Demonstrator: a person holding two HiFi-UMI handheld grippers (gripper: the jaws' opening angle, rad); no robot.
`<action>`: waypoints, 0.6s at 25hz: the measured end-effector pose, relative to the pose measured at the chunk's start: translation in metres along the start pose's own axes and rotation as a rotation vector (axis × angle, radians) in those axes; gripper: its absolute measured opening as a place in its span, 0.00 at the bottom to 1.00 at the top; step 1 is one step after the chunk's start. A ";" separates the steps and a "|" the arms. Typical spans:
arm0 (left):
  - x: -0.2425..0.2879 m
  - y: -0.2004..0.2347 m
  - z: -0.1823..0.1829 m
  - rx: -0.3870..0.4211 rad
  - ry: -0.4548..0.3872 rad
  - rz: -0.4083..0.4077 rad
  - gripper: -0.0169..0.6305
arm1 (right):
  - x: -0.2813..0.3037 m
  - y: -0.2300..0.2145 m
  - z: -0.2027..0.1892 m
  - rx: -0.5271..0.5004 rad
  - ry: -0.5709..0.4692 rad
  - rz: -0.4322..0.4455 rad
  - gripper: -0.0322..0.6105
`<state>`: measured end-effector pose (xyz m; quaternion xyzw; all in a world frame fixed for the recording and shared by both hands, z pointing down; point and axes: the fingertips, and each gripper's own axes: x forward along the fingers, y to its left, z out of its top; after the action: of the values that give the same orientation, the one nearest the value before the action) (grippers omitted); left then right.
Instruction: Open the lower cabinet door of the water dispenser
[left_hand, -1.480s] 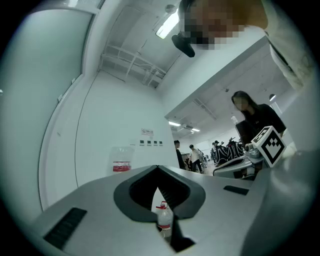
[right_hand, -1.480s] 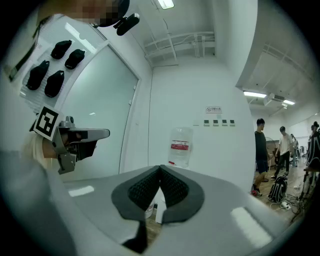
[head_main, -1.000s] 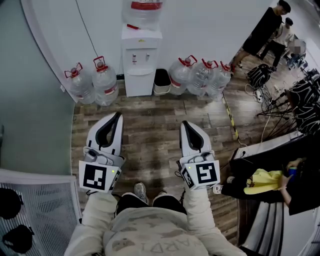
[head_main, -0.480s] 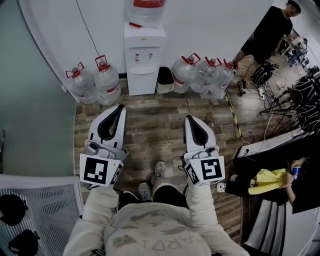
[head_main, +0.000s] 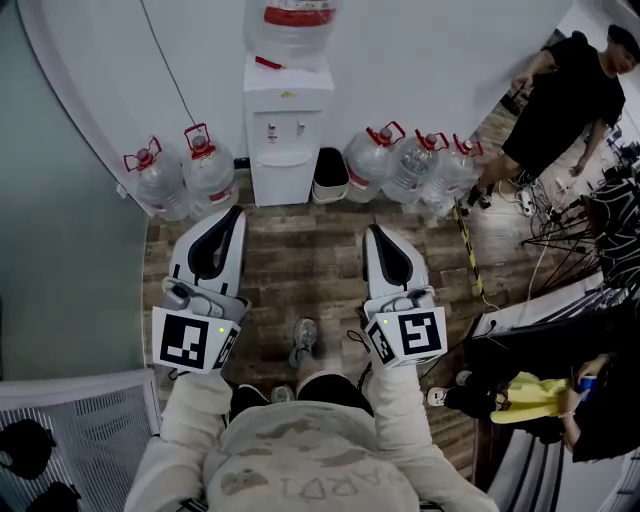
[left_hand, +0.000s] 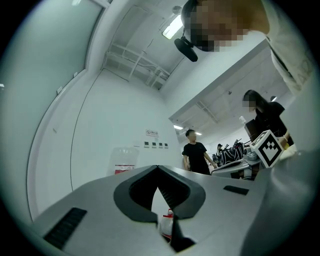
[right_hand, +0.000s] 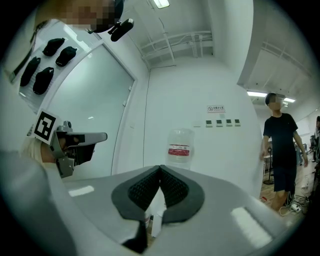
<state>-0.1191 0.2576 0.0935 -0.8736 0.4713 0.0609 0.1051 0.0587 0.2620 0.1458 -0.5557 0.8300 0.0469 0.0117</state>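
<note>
The white water dispenser (head_main: 285, 125) stands against the far wall with a bottle (head_main: 291, 22) on top. Its lower cabinet door (head_main: 280, 184) is closed. Both grippers are held level over the wooden floor, well short of the dispenser and touching nothing. My left gripper (head_main: 234, 211) points at the floor left of the door, its jaws shut and empty. My right gripper (head_main: 374, 230) is to the right of the door, shut and empty too. In the right gripper view the bottle (right_hand: 179, 147) shows above the closed tips (right_hand: 160, 167). The left gripper view shows the jaws (left_hand: 158, 168) meeting, with the bottle (left_hand: 123, 160) beyond.
Two water jugs (head_main: 185, 170) stand left of the dispenser. A black bin (head_main: 328, 172) and several jugs (head_main: 412, 162) stand to its right. A person in black (head_main: 570, 95) stands at the far right near cables (head_main: 560, 225). A chair (head_main: 70, 430) is at lower left.
I have stepped forward, so the dispenser is nearer and both grippers have come along with me, still shut. The person in black has walked closer on the right.
</note>
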 end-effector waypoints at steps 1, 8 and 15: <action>0.012 0.004 -0.004 0.002 0.002 0.003 0.04 | 0.012 -0.008 -0.001 0.000 0.001 0.004 0.07; 0.101 0.027 -0.027 0.011 0.014 0.024 0.04 | 0.090 -0.068 -0.013 0.002 0.017 0.037 0.07; 0.164 0.040 -0.043 0.019 0.011 0.046 0.04 | 0.141 -0.115 -0.029 0.006 0.030 0.061 0.07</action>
<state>-0.0624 0.0932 0.0969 -0.8618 0.4924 0.0539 0.1092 0.1120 0.0857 0.1576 -0.5306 0.8469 0.0364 -0.0003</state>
